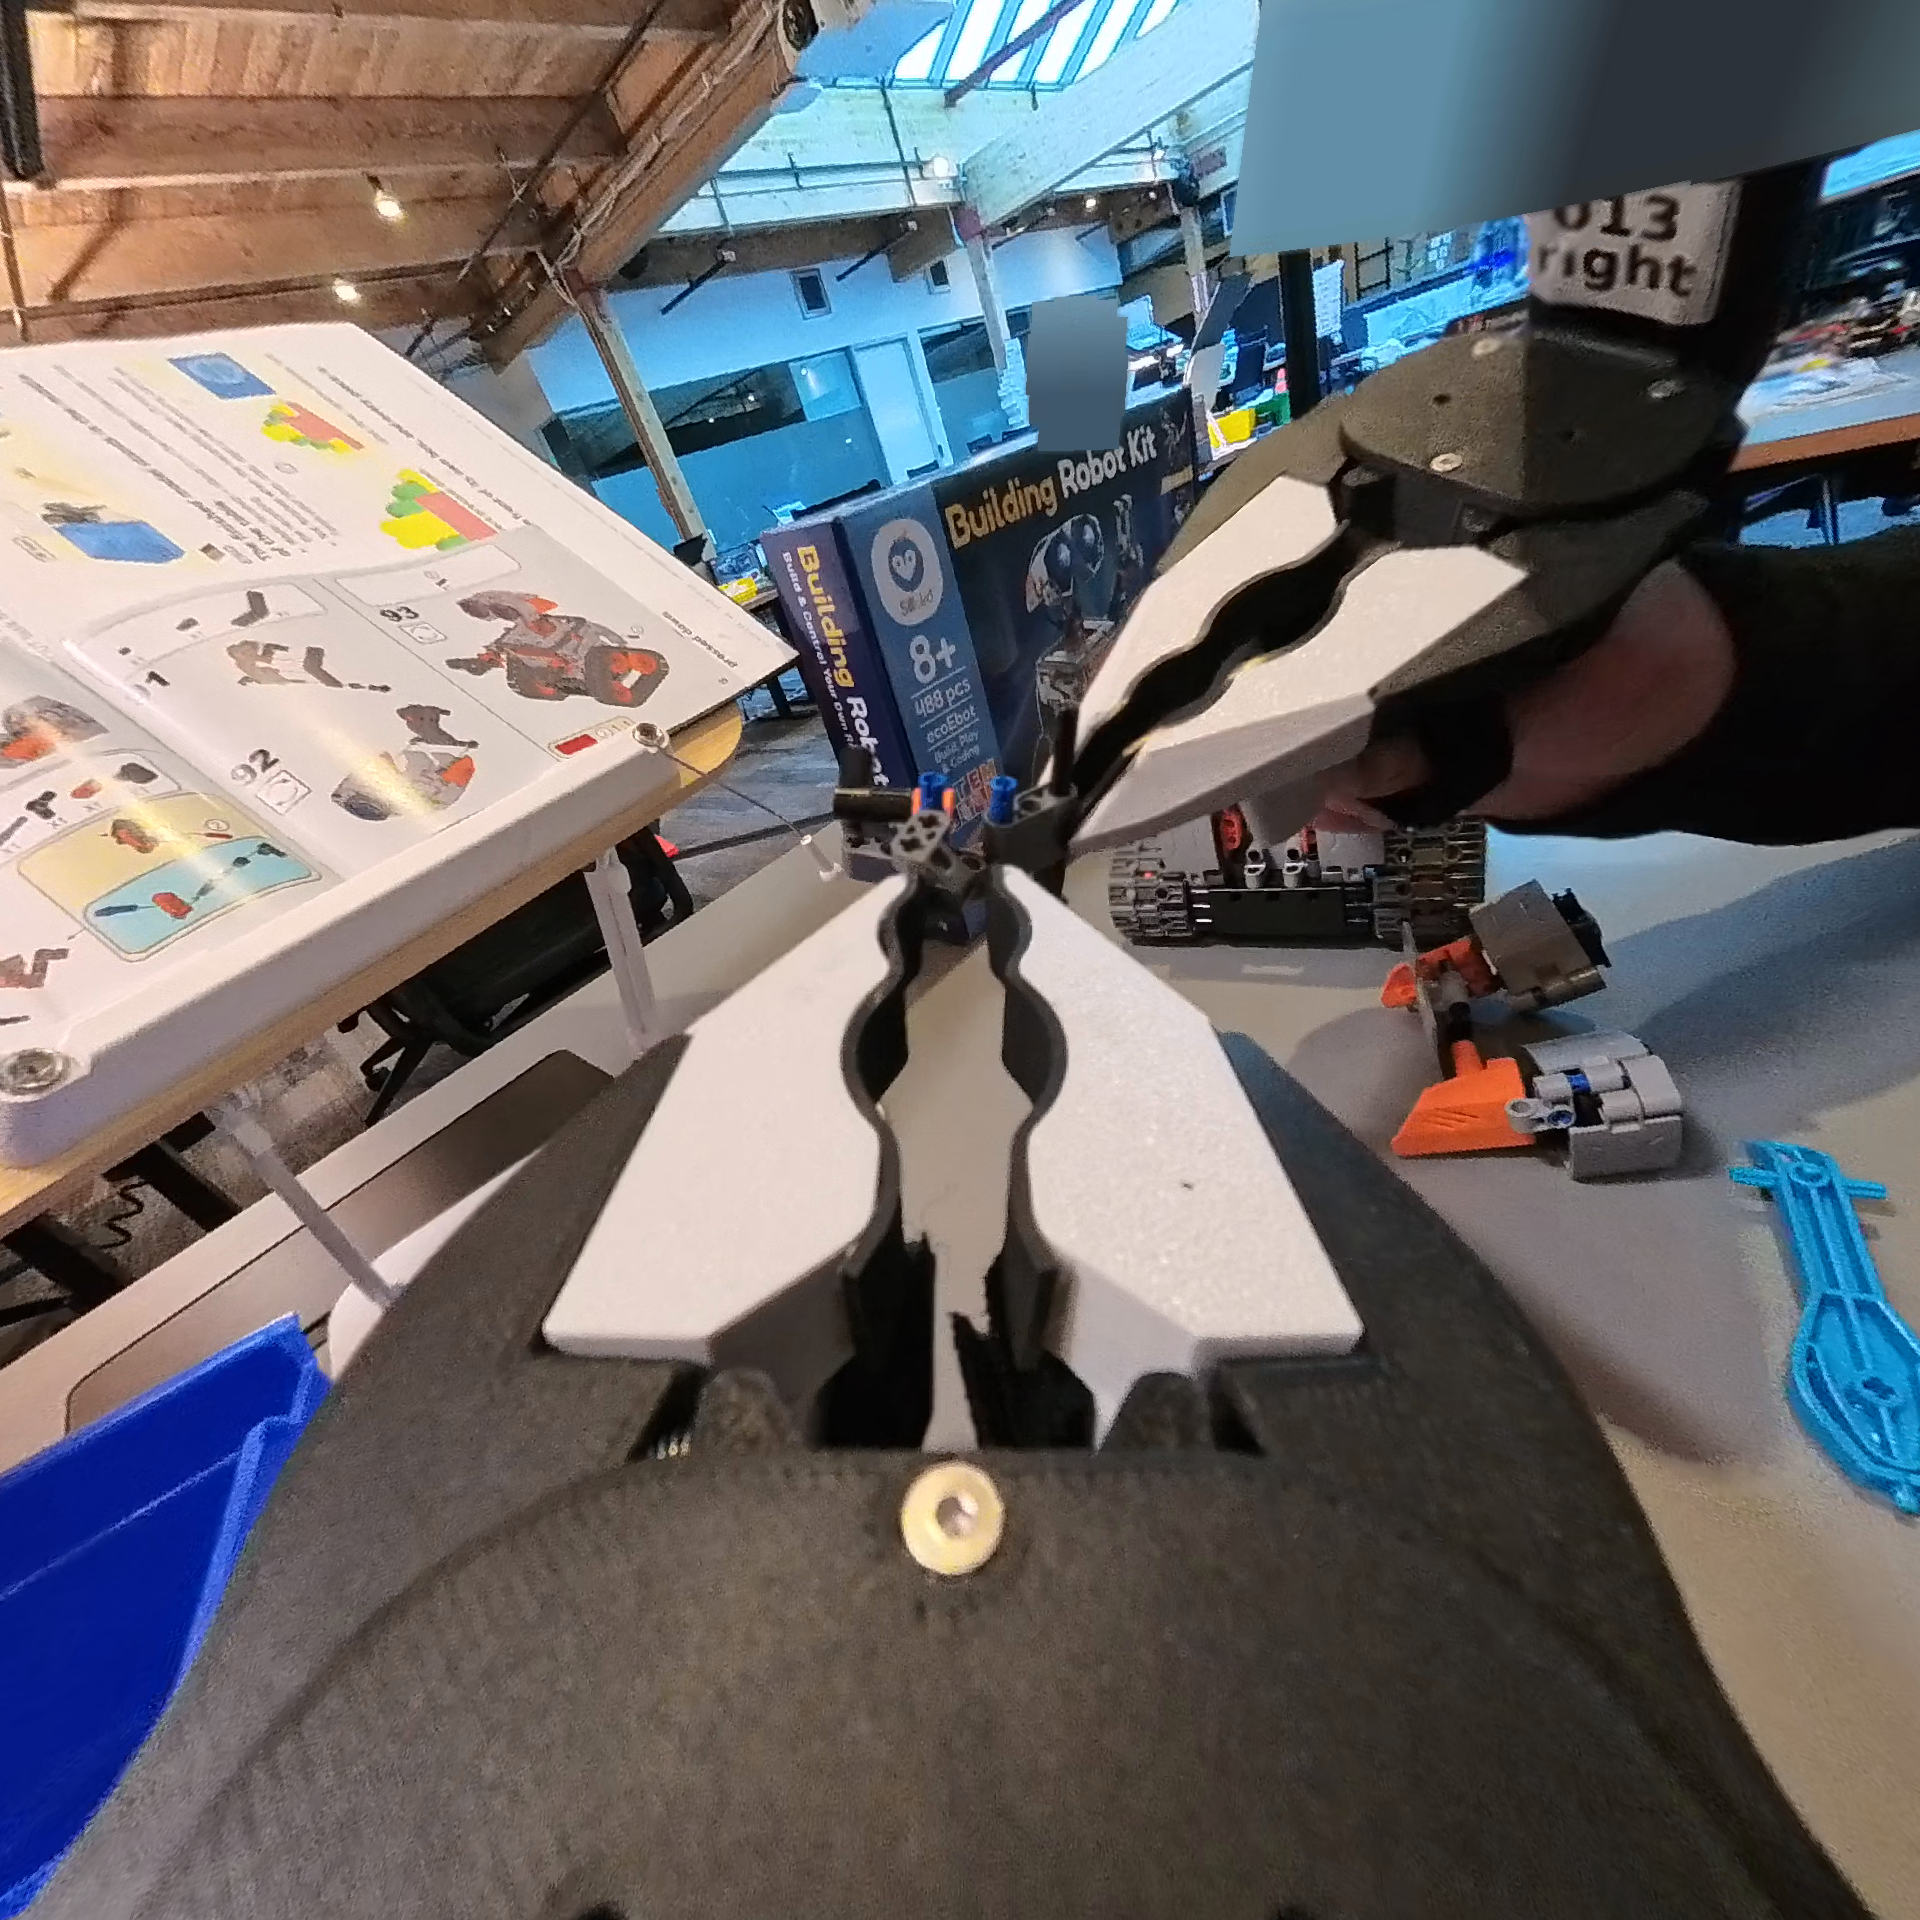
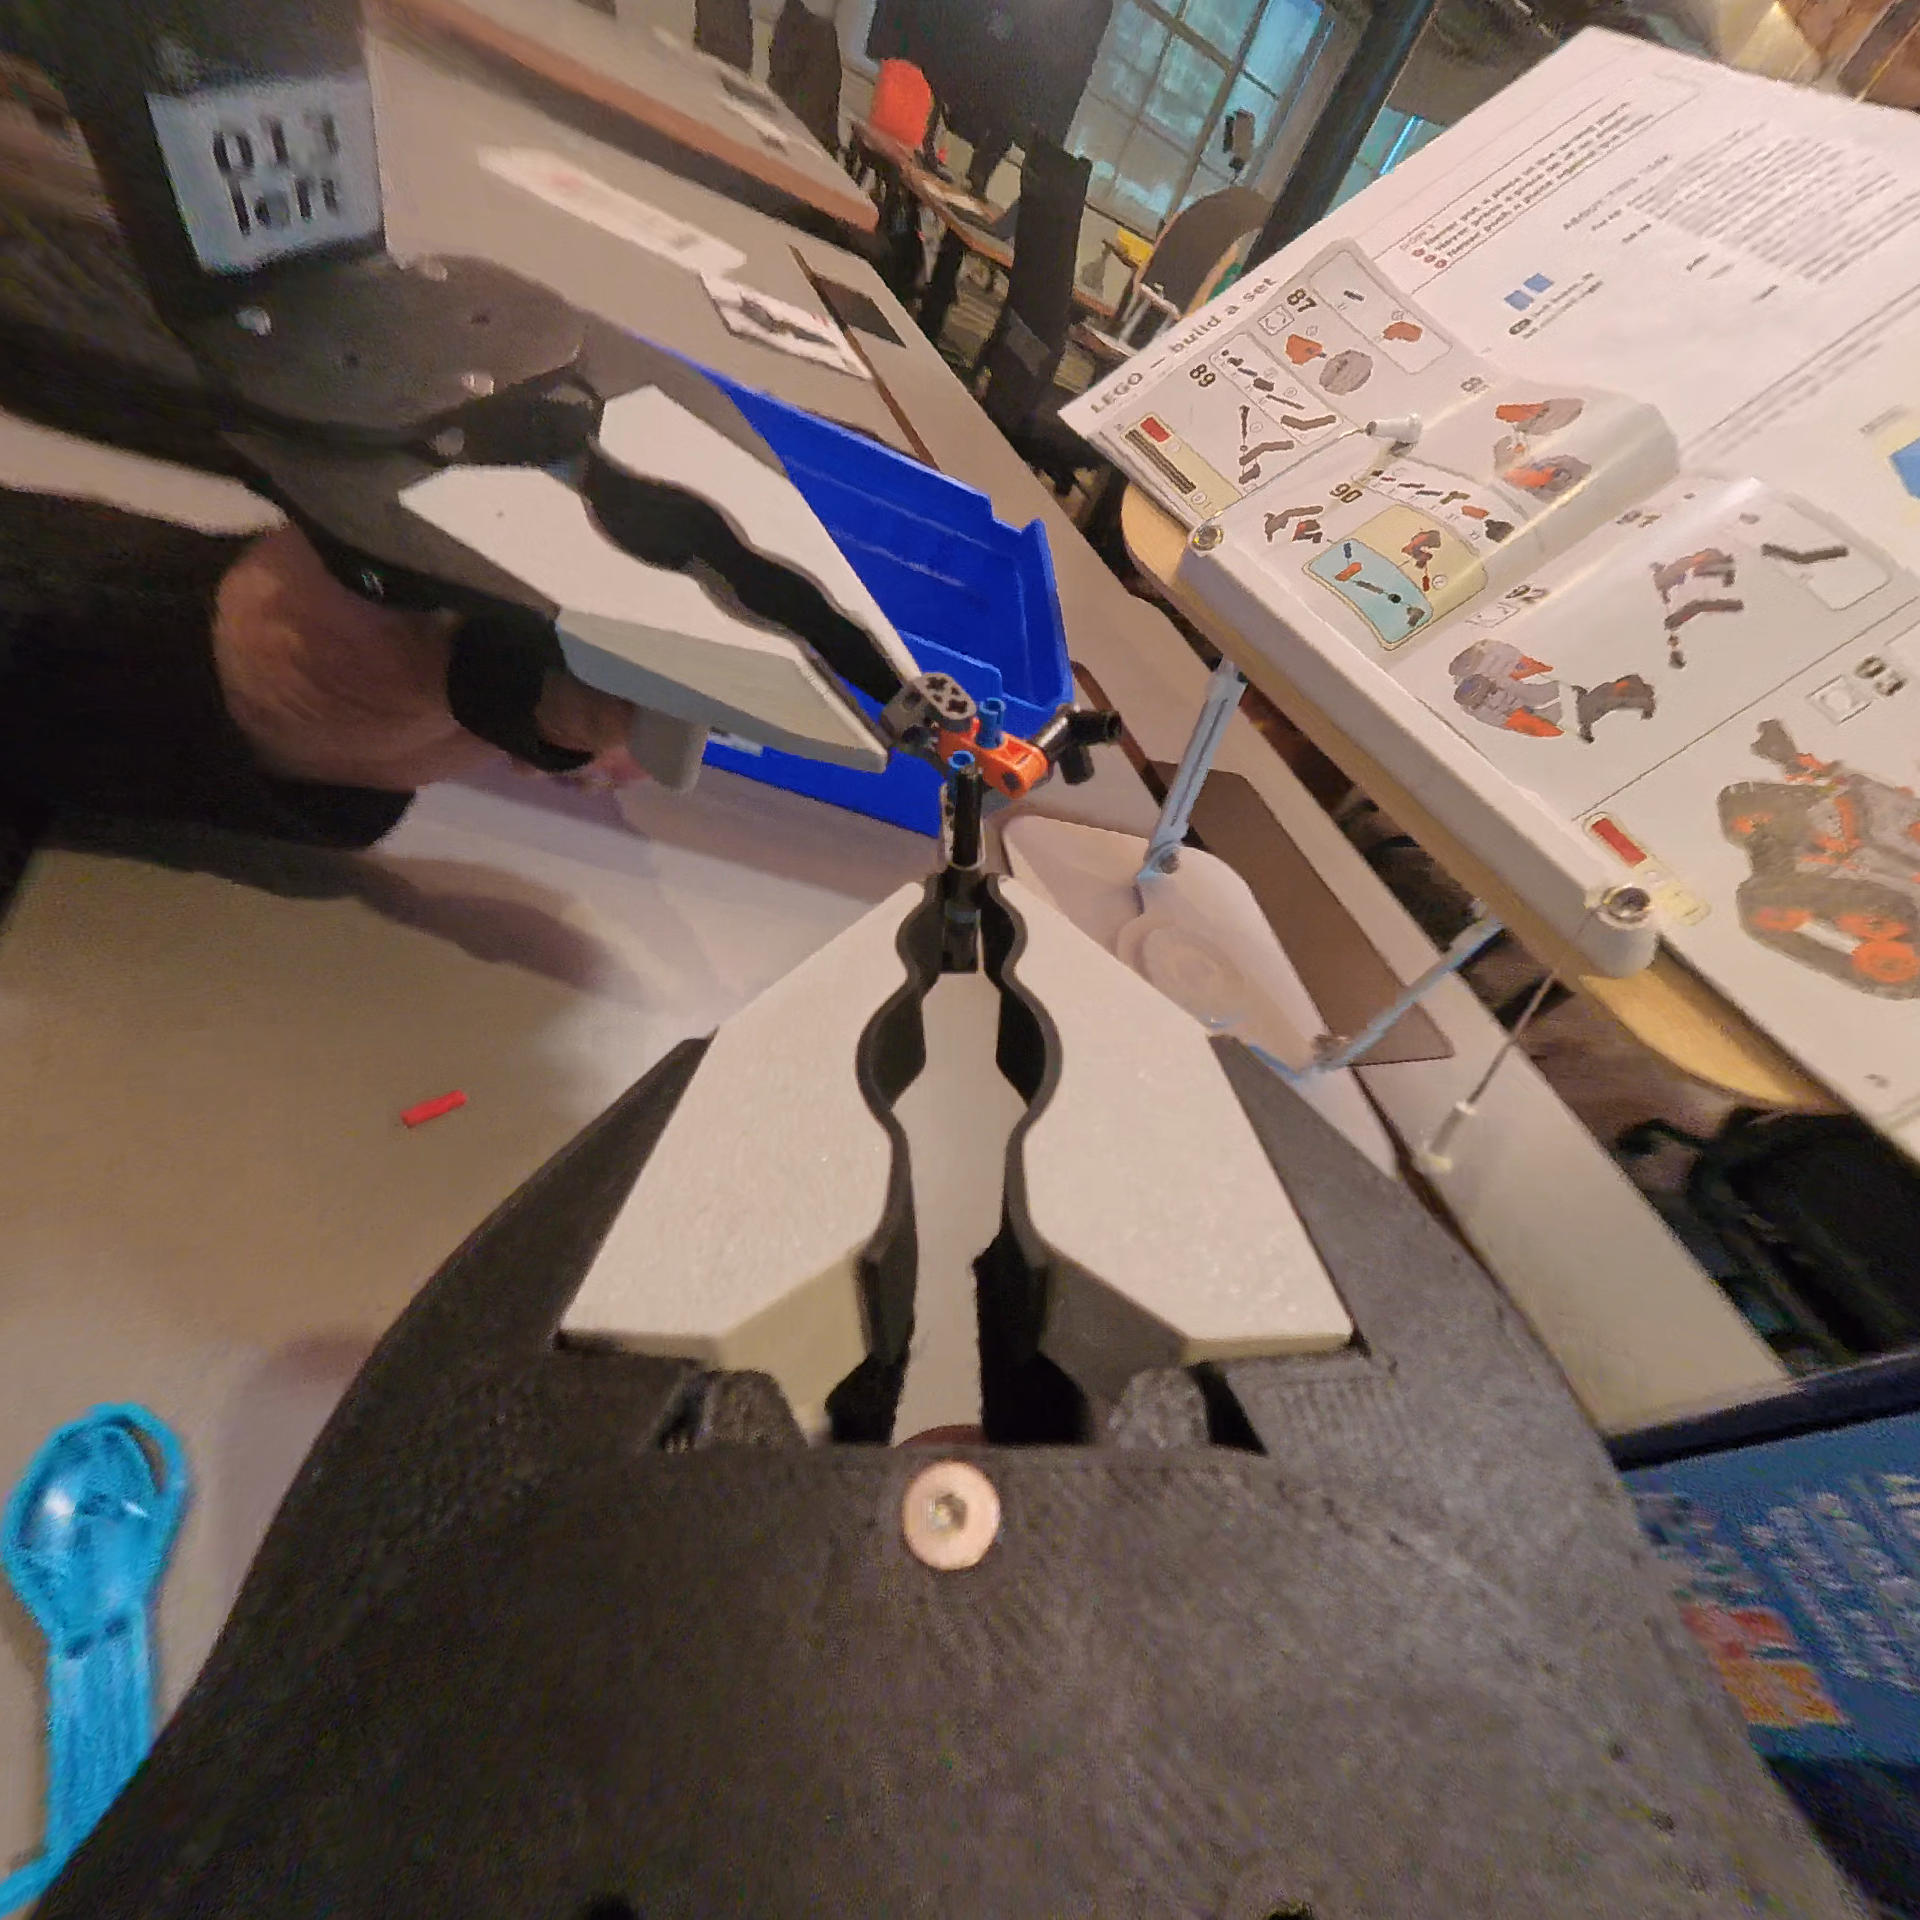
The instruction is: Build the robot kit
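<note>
Both grippers are up off the table, meeting tip to tip. The left gripper point(image 1: 951, 883) is clenched on a small grey-and-orange brick assembly point(image 1: 914, 821), and the right gripper point(image 2: 961, 904) is clamped on a thin black axle piece point(image 2: 961, 831) that meets that assembly from beneath. Each grip sits right at the fingertips, so a slight twist could pop either piece loose, and it might drop near the table's edge by the blue bin point(image 2: 935, 561). A misaligned push looks likely to bend or jam the joint. The instruction booklet point(image 1: 312, 665) stands propped just beside them; a swing could clip it.
</note>
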{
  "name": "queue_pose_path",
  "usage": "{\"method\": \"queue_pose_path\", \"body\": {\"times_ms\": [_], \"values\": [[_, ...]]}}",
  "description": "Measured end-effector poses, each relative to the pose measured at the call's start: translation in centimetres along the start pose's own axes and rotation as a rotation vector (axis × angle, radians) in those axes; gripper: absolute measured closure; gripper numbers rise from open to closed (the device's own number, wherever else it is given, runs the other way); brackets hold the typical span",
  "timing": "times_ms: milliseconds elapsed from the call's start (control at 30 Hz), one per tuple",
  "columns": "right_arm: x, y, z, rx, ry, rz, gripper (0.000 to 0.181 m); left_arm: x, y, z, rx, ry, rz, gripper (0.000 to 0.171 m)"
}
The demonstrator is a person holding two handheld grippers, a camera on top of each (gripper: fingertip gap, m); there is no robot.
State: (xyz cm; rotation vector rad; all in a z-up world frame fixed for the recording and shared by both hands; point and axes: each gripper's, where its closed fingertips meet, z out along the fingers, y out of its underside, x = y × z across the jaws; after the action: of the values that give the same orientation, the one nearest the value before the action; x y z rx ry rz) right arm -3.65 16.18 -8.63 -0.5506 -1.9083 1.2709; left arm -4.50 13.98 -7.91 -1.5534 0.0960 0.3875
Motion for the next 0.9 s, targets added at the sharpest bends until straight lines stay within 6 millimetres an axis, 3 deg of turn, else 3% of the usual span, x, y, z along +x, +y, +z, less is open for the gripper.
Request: {"method": "queue_pose_path", "body": {"times_ms": [233,900], "values": [[2.1,-1.0,-1.2,0.173,-0.102,0.39,0.176,-0.6,-0.5,-0.3,0.011,-0.028,-0.007,0.152],[-0.8,-2.6,-0.9,0.329,-0.382,0.667,0.176,0.4,-2.7,-0.5,0.064,-0.016,0.009,0.148]]}}
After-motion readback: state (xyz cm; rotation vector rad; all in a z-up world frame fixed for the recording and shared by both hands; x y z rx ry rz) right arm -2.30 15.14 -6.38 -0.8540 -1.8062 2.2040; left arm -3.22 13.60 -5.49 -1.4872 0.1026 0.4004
